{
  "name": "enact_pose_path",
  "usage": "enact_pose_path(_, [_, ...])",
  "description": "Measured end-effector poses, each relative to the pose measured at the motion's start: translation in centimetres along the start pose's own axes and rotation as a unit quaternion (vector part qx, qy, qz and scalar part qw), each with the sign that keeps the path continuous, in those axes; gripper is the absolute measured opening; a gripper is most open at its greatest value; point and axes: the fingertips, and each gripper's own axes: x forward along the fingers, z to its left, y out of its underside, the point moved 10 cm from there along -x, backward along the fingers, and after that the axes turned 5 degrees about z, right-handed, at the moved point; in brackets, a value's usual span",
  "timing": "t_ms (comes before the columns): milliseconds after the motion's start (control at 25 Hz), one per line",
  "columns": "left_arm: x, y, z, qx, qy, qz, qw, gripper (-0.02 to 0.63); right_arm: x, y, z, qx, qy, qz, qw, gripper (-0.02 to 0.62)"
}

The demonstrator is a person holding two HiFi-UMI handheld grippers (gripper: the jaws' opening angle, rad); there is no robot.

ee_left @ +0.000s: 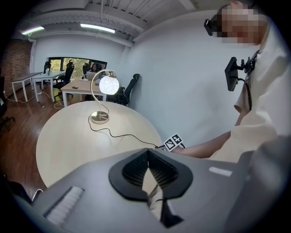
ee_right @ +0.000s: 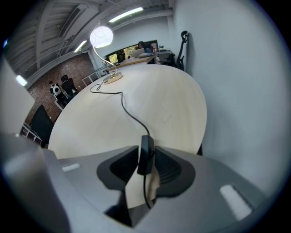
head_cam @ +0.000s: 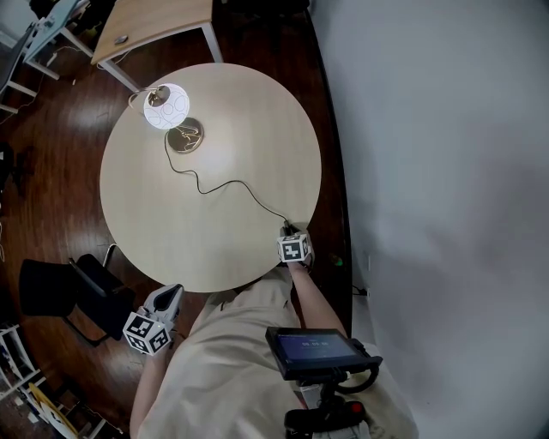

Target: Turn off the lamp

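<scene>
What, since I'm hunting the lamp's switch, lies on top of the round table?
On the table: the lit lamp and its cord, running to the inline switch at the near edge, clamped in the right gripper. The gripper covers the switch's sides.

A lamp (head_cam: 165, 106) is set on the far left part of a round desk (head_cam: 249, 111), its base (head_cam: 185, 137) just nearer than its head. From the base a cord (head_cam: 225, 183) is led across the desk to the near right edge, where its switch (ee_right: 146, 154) is held between the jaws of the right gripper (head_cam: 289, 231). The left gripper (head_cam: 171, 291) is held off the desk, just beyond its near left edge, above the floor (head_cam: 51, 171). A chair (head_cam: 77, 291) is placed on the floor left of that gripper. A second desk (head_cam: 159, 21) is set behind the round one, and a wall (head_cam: 446, 129) is found close to its right.
</scene>
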Motion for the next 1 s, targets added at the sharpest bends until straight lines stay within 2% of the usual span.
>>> enact_pose_path(600, [0.0,0.4,0.1,-0.003,-0.003,0.004,1.0,-0.012,0.4,-1.0,0.2,0.005,0.036,0.011,0.999,0.119])
enact_pose_path(1000, [-0.2,0.8,0.0,-0.006,-0.003,0.007,1.0,-0.012,0.3,-0.9,0.8,-0.006,0.056,0.007,0.998,0.096])
